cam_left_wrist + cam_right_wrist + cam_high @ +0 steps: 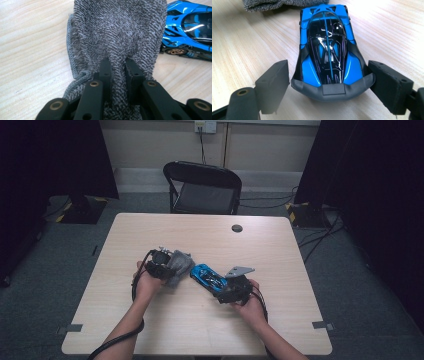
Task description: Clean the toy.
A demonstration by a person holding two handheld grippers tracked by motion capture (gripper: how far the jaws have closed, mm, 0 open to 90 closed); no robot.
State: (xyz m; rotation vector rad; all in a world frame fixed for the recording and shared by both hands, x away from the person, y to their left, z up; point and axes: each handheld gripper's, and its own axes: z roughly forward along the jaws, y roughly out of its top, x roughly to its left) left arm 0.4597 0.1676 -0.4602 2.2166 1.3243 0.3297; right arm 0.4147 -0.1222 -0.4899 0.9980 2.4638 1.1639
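A glossy blue and black toy car [207,277] lies on the wooden table [190,330] near its middle. The car's rear end [327,42] sits between the two pads of my right gripper [328,66]. The left pad stands a little off the car and the right pad is at the bumper's edge, so this gripper is open around the car. A grey knitted cloth [117,30] lies just left of the car. My left gripper [117,62] is shut on a pinched fold of that cloth [179,265]. The car's side [187,27] lies close beside the cloth.
A small dark round cap [237,228] sits near the table's far edge. A black folding chair [205,187] stands behind the table. Dark curtains hang at both sides, and cables run over the floor at the right.
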